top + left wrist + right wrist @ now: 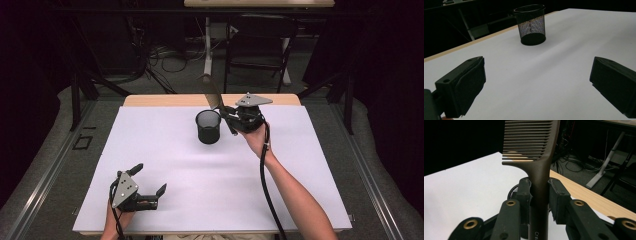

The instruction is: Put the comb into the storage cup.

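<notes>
A dark brown comb (211,92) stands nearly upright, teeth end up, with my right gripper (226,112) shut on its handle. In the right gripper view the comb (539,170) is pinched between both pads of the right gripper (539,192). The lower end of the handle hangs by the right rim of a black mesh cup (208,126) that stands upright on the far middle of the mat. My left gripper (149,179) rests at the near left, open, with nothing between its jaws. In its own view the left gripper (537,82) faces the mesh cup (531,25) from a distance.
A white mat (210,175) covers the table, with a strip of wooden edge (165,100) at the back. Beyond the table stand a black chair (257,45), a white desk leg (207,42) and cables on the floor (165,55).
</notes>
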Demonstrator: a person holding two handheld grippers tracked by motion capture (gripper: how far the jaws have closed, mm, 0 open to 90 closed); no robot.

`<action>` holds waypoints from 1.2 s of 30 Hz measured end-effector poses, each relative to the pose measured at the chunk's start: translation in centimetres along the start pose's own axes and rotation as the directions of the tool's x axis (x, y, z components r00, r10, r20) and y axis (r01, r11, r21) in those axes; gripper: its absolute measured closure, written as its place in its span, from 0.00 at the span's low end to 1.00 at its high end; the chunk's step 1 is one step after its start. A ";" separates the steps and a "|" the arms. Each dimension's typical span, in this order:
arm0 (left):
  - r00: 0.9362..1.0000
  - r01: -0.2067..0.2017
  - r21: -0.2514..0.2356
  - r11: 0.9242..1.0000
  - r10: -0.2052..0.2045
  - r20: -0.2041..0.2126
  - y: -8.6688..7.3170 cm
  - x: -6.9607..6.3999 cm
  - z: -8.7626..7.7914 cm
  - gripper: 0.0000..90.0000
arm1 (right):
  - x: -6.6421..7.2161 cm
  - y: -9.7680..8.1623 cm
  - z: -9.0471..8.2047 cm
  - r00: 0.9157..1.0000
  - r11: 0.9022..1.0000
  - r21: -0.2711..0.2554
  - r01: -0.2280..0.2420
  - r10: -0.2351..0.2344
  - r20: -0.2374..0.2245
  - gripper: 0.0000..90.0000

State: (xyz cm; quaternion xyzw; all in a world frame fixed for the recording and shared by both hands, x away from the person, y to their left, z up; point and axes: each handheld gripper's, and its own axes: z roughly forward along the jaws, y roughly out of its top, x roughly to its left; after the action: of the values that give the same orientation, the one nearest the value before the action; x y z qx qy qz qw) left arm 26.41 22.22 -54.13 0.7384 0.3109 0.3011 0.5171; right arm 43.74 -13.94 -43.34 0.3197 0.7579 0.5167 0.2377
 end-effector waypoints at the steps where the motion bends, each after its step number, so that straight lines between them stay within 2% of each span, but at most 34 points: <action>1: 1.000 0.000 0.001 1.000 0.000 -0.001 0.0 0.0 0.0 0.00 | 0.0 0.1 0.1 1.000 1.000 -0.002 -0.004 0.004 -0.002 0.81; 14: 1.000 -0.001 0.001 1.000 0.001 -0.005 0.0 0.1 0.0 0.01 | 0.1 1.2 0.9 1.000 0.999 -0.038 -0.005 0.005 -0.008 0.81; 36: 1.000 0.001 -0.001 1.000 -0.001 -0.006 0.0 0.1 -0.1 0.01 | 0.3 2.0 2.3 1.000 0.995 -0.101 -0.001 0.000 -0.015 0.81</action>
State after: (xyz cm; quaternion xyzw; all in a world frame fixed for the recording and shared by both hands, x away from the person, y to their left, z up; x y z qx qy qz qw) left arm 26.43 22.35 -54.11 0.7369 0.3127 0.3033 0.5169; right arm 45.60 -11.76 -42.27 0.3035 0.7325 0.5568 0.2477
